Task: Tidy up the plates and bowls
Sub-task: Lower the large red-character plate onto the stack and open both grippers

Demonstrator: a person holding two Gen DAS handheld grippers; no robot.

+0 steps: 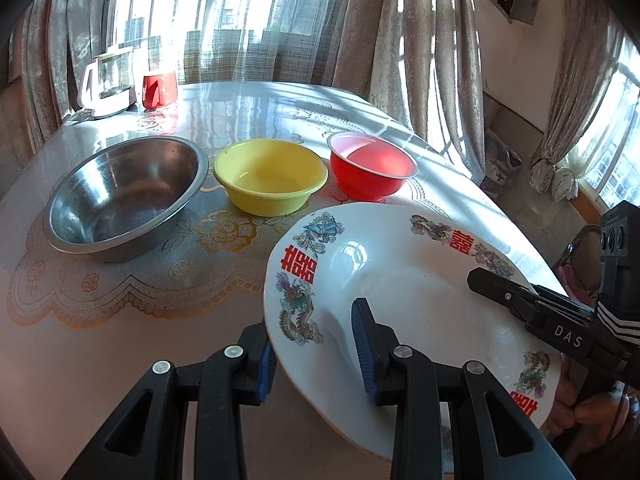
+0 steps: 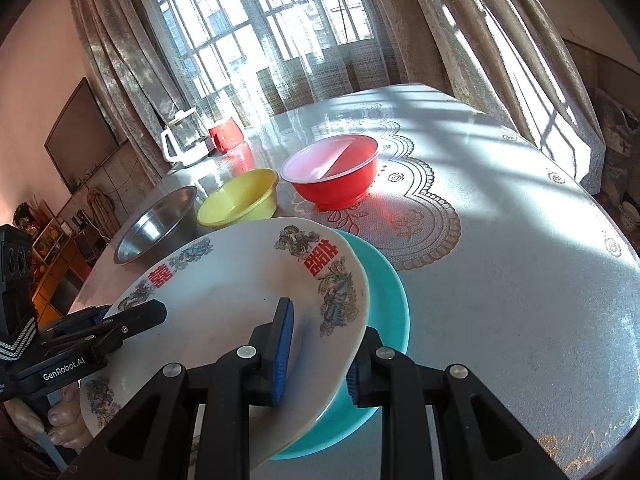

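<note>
A white plate (image 1: 412,280) with red characters and dragon prints is held tilted above the table by both grippers. My left gripper (image 1: 316,354) straddles its left rim, one pad above and one below. My right gripper (image 2: 316,354) straddles the opposite rim; it also shows in the left wrist view (image 1: 520,300). The plate (image 2: 224,304) hangs over a teal plate (image 2: 384,292) lying on the table. Behind stand a steel bowl (image 1: 124,196), a yellow bowl (image 1: 270,176) and a red bowl (image 1: 370,166) in a row.
The round table (image 2: 500,260) has a lace-patterned cloth. A glass kettle (image 1: 106,82) and a red cup (image 1: 159,89) stand at the far left edge. Curtains and windows lie behind. A cabinet and a television are at the left in the right wrist view.
</note>
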